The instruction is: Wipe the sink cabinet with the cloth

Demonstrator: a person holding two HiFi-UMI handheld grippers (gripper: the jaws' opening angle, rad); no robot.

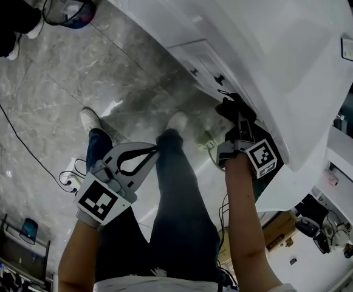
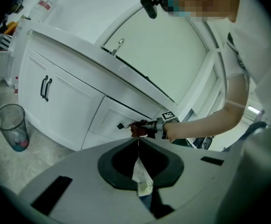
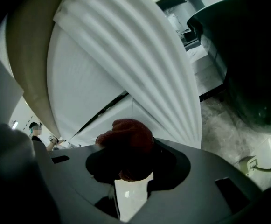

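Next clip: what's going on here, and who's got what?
A person stands at a white sink cabinet with a gripper in each hand. The right claw is shut on a dark red cloth, held up to the cabinet front close to a black knob. The left claw is shut and empty, held back above the person's legs, away from the cabinet.

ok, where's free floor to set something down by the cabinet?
Bare floor between the bin, the cabinet and the shoes. Crowded at the drawer: right gripper with the cloth. A cable lies at left.
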